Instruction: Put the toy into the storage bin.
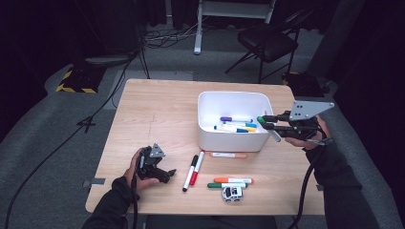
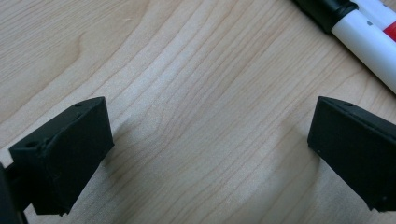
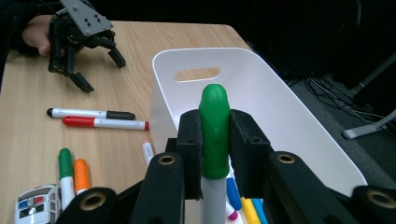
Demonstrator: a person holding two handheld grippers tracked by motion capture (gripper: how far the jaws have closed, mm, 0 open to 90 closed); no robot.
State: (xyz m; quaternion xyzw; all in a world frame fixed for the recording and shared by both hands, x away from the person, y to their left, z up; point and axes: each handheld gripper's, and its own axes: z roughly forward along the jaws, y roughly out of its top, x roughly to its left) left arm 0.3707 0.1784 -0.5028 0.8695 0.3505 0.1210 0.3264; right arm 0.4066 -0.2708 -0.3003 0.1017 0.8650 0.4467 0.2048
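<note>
My right gripper hovers at the right wall of the white bin, shut on a green-capped white marker. In the right gripper view the green cap sticks up between the pads, above the bin. Purple, blue and yellow markers lie inside the bin. My left gripper rests on the table at the front left, open with nothing between its jaws. In the left gripper view it has bare wood between its jaws, with a black marker beyond.
On the table in front of the bin lie a black marker, a red marker, an orange-capped marker, an orange and green pair and a small toy police car. A chair stands beyond the table.
</note>
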